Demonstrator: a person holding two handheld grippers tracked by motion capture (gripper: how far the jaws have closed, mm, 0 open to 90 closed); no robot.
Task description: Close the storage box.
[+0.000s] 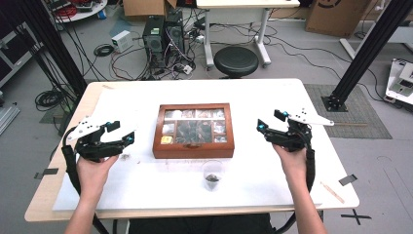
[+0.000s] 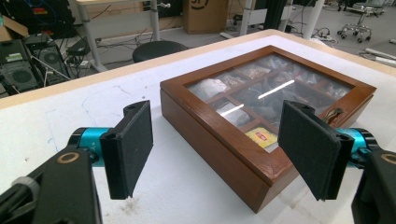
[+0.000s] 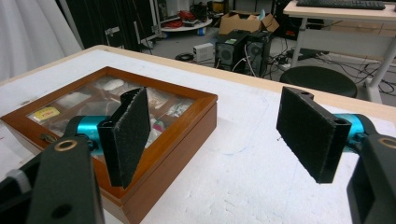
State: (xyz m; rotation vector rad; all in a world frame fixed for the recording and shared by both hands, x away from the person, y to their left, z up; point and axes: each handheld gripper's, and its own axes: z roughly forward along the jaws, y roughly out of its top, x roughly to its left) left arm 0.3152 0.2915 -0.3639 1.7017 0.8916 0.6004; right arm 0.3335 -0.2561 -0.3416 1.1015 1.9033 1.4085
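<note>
Wood and glass make the box (image 1: 193, 130) stiff, fairly heavy and fragile across its windowed lid, so I judge the solid side walls or the front lid edge the safest hold. Left gripper (image 1: 119, 132) hovers just left of it, jaws spread wide and empty. The box sits closed at the table (image 1: 272, 170) centre, sachets visible in its compartments. Right gripper (image 1: 269, 122) waits near its right side, equally wide and empty.
</note>
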